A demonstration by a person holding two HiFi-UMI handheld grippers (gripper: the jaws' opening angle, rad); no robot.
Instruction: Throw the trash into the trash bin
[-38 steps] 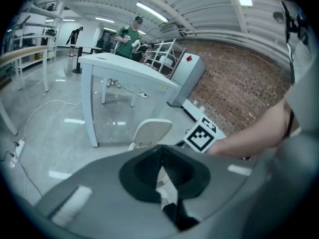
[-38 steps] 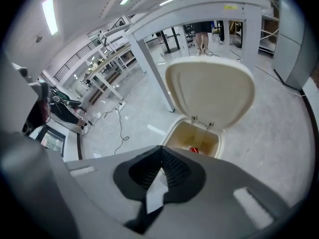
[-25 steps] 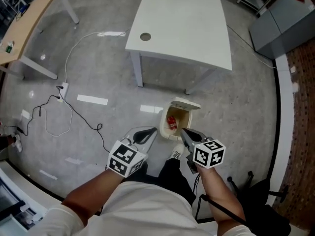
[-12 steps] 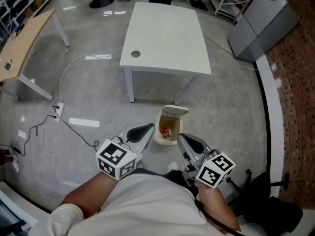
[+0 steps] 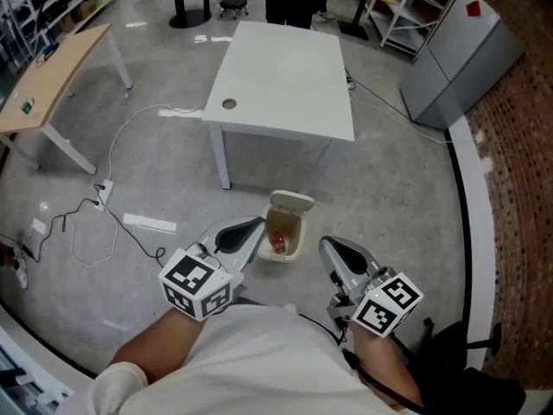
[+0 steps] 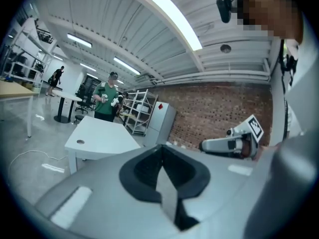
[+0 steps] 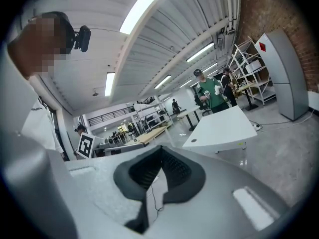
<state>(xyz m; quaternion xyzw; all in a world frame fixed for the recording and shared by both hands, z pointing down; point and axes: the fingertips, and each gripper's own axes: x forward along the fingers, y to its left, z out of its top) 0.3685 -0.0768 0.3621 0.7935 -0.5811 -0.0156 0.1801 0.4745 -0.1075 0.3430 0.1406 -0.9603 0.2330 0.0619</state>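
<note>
Well, head view first: the trash bin stands on the floor with its lid flipped up at the far end, and the red trash lies inside it. The left gripper has its jaws together and empty. Its tips show just left of the bin's rim, though I'd judge them well above it. The right gripper is pressed closed too, with nothing in it, a little farther off on the other side.

So the trash sits ahead of and below both pairs of jaws, between them, with the left pair the nearer. The bin's long axis runs away from the person toward the white desk. By my reading the throw is made, and only pulling clear remains.

Over to the left gripper view: the pads meet along one line, nothing between them. Ahead of the jaws is the desk, with a person in green beyond it. Off to the right of the jaws is the right gripper, held about level. No bin here; it lies below the frame.

Right gripper view: jaws closed, nothing clamped, desk ahead, the left gripper's marker cube to the left.

Against a second ago, both grippers have come up and the bin looks smaller beneath them. The trash hasn't shifted.
</note>
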